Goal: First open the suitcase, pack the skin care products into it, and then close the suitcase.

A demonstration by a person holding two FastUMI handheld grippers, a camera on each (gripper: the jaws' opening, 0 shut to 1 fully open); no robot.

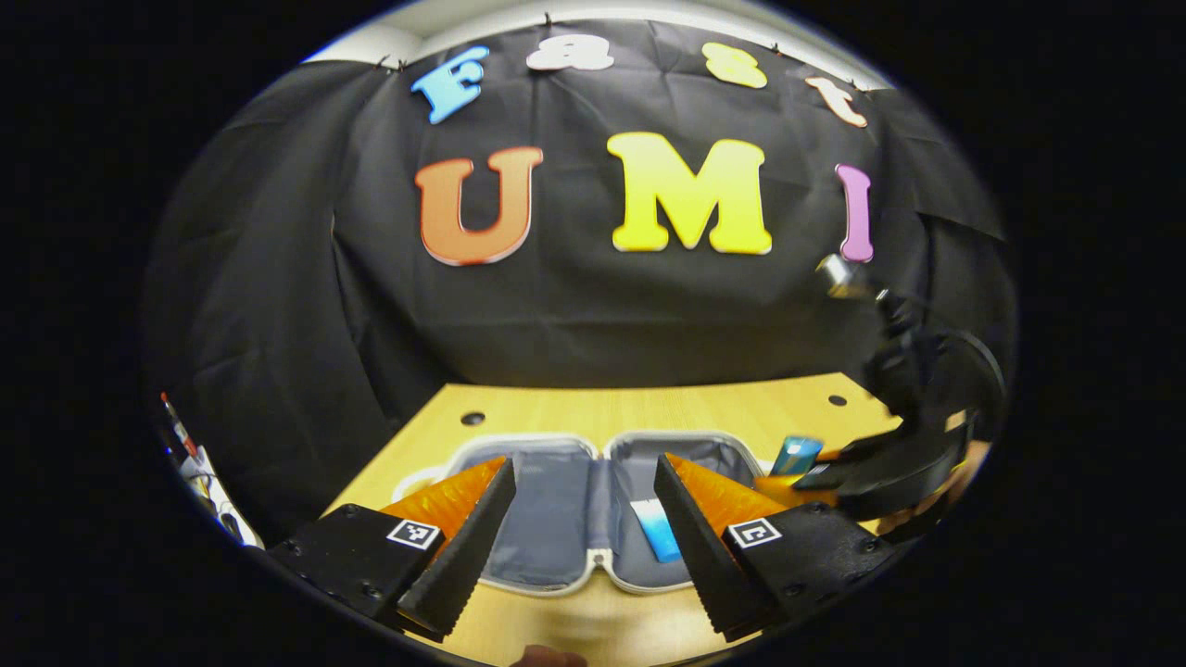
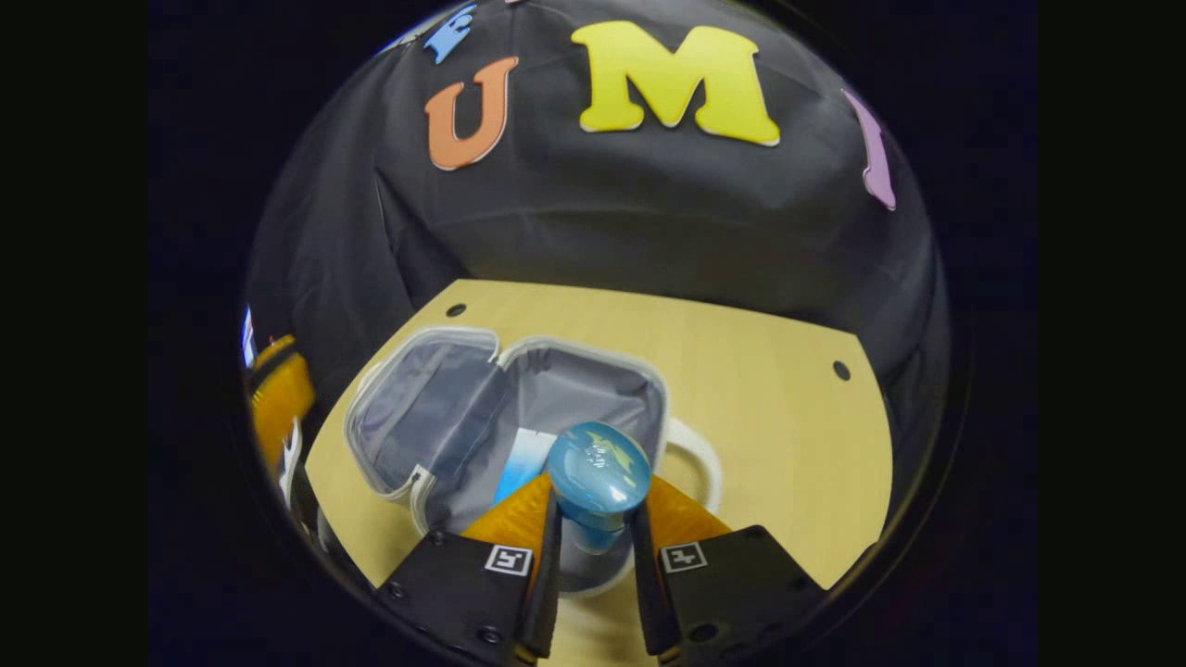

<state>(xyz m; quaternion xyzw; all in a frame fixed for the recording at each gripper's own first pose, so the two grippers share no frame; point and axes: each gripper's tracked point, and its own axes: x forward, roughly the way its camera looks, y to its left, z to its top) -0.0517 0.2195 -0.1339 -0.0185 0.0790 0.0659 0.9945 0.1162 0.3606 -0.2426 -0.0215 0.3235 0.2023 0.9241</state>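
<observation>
Right gripper [image 2: 593, 547]: jaws clamped on a blue-capped bottle [image 2: 596, 482], held above the open suitcase [image 2: 445, 408] on the desk [image 2: 769, 389].
Left gripper [image 1: 584, 528]: jaws apart, empty.
Risk: glossy cap may slip; bottle could drop outside the rim.

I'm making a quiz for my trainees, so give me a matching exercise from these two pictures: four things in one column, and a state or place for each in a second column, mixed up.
Things:
1. suitcase
2. blue bottle
3. left tongs
4. blue and white tube

States or places:
a. open, holding nothing
b. lying inside the suitcase
c. lying open on the table
d. clamped in the right tongs, above the suitcase

Right pairs: 1-c, 2-d, 3-a, 4-b
</observation>
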